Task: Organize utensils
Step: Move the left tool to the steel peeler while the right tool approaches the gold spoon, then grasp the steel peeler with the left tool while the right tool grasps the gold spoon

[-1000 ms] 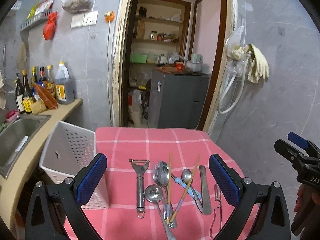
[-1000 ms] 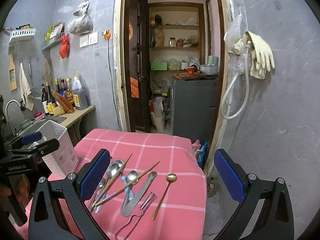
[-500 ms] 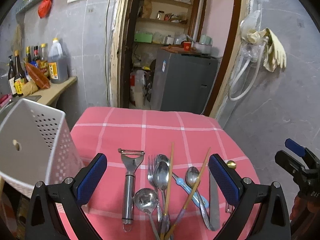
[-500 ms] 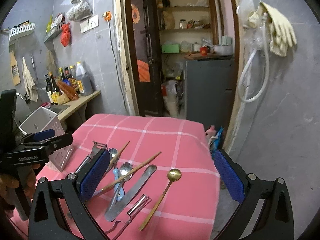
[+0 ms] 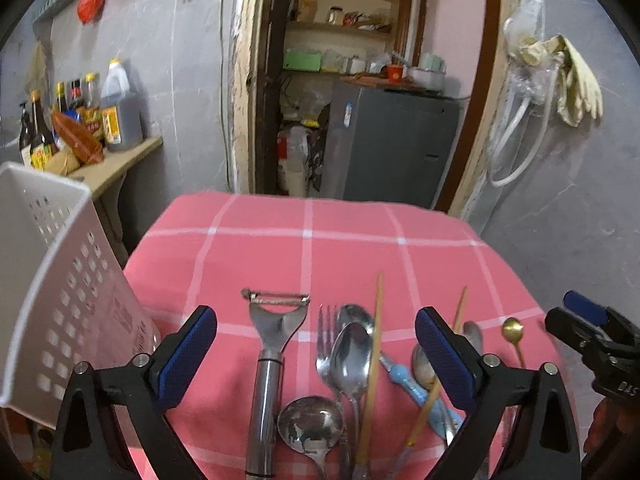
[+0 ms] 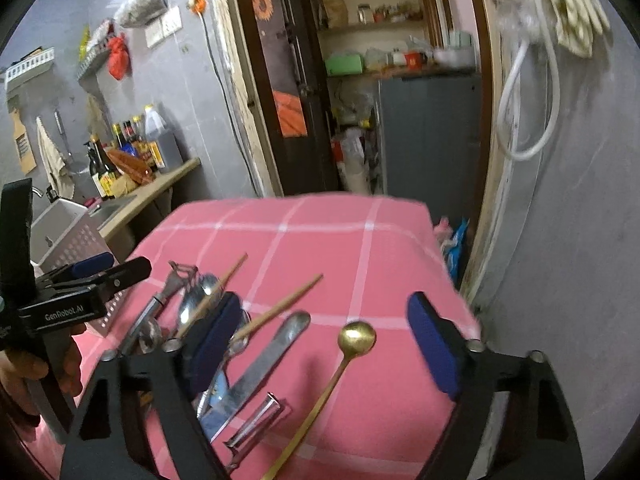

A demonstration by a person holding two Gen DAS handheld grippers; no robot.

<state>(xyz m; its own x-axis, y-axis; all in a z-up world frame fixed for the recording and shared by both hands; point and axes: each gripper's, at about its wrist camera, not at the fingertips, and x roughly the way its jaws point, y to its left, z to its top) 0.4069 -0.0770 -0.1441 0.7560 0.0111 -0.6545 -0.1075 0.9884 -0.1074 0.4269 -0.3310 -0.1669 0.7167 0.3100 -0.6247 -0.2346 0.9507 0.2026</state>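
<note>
The utensils lie packed side by side on the pink cloth (image 5: 308, 240): peeler (image 5: 267, 356), fork (image 5: 326, 344), spoons, chopsticks (image 5: 374, 356), with the gold spoon (image 6: 340, 364) a little apart. The left gripper (image 5: 316, 356) and the right gripper (image 6: 326, 344) both hang wide with nothing between the pads. Reaching into that pile could easily pinch two pieces at once or roll a chopstick toward the table edge. The white basket (image 5: 60, 280) stands at the left. Compared with a second ago, both grippers have dropped lower and closer, so the utensils look bigger
</note>
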